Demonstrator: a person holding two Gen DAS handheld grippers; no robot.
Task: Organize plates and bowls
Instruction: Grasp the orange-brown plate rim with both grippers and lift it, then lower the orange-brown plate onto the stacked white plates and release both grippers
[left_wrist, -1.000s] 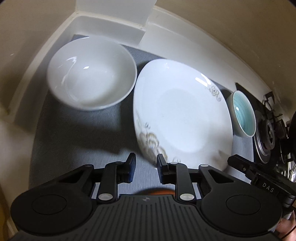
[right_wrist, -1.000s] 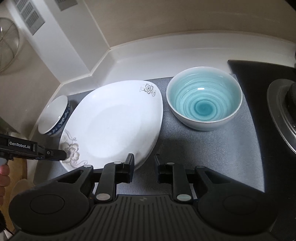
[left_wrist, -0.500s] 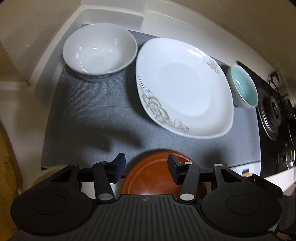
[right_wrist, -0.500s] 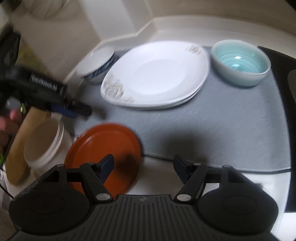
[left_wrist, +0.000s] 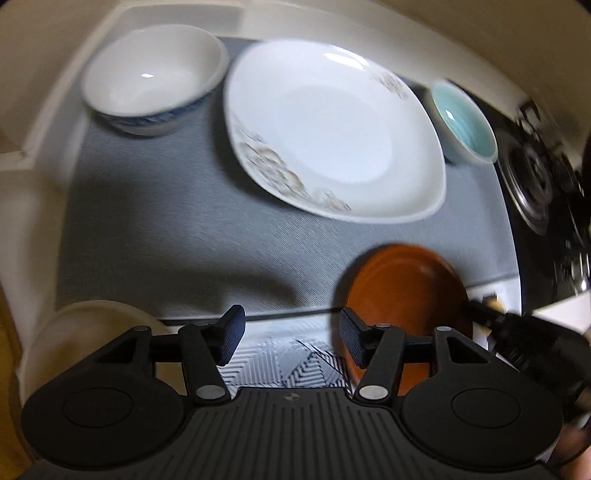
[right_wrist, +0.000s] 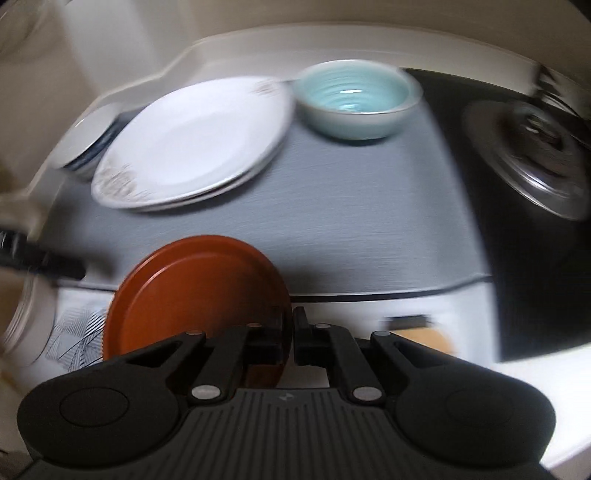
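A brown-orange plate (right_wrist: 192, 295) is gripped at its right rim by my right gripper (right_wrist: 290, 332), which is shut on it and holds it at the mat's front edge. It also shows in the left wrist view (left_wrist: 402, 291). My left gripper (left_wrist: 291, 332) is open and empty, above the front edge of the grey mat (left_wrist: 166, 229). On the mat stand a white bowl with blue pattern (left_wrist: 151, 77), a large white flowered plate (left_wrist: 332, 133) and a teal bowl (left_wrist: 465, 122). The same plate (right_wrist: 192, 144) and teal bowl (right_wrist: 354, 96) show in the right wrist view.
A gas stove (left_wrist: 535, 177) with a pot lid (right_wrist: 532, 155) is at the right. A cream container (left_wrist: 74, 332) stands at the front left. A patterned cloth (left_wrist: 288, 362) lies below the mat. The wall corner lies behind the white bowl.
My right gripper has shut on the brown-orange plate's rim. My left gripper has pulled back, opened wider and shifted left of the brown plate.
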